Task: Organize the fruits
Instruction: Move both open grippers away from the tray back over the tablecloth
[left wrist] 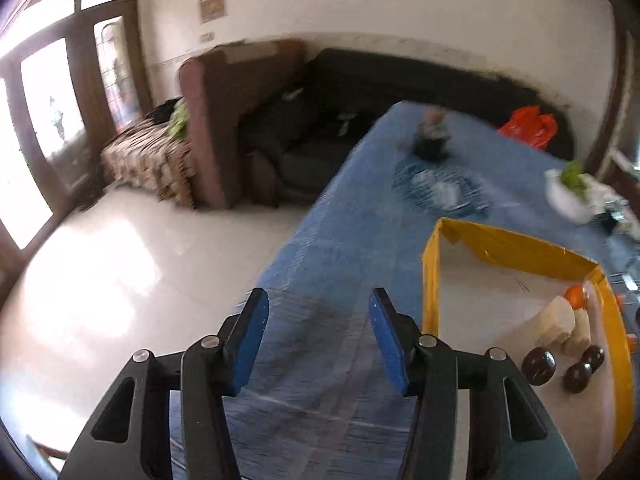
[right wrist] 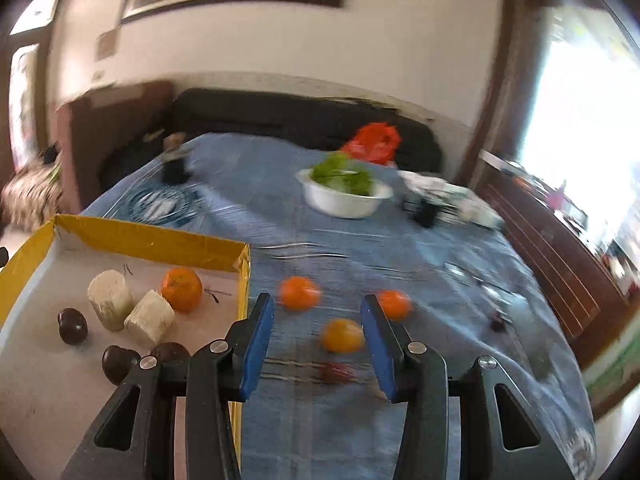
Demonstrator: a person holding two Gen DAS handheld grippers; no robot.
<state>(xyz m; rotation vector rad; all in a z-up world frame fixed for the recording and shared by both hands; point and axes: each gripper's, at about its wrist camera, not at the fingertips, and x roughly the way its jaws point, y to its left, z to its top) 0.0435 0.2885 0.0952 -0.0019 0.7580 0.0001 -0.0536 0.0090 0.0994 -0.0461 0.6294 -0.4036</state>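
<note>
Sorting fruit from the blue cloth into the yellow-walled tray.

Nearest, the right gripper (right wrist: 316, 344) stands parted and empty, framing a yellow-orange citrus (right wrist: 342, 335) at lower centre; two oranges (right wrist: 299, 293) lie just beyond, one more orange (right wrist: 181, 289) already in the tray (right wrist: 148, 237) at left beside dark round fruits (right wrist: 73, 325) and pale cut chunks (right wrist: 110, 300). The left gripper (left wrist: 318, 340) is likewise apart, holding nothing over bare cloth. Citrus likely handles light, firm and prone to rolling; pinch across its widest middle, gently. Farther up sits a white bowl of greens (right wrist: 344, 196).
</note>
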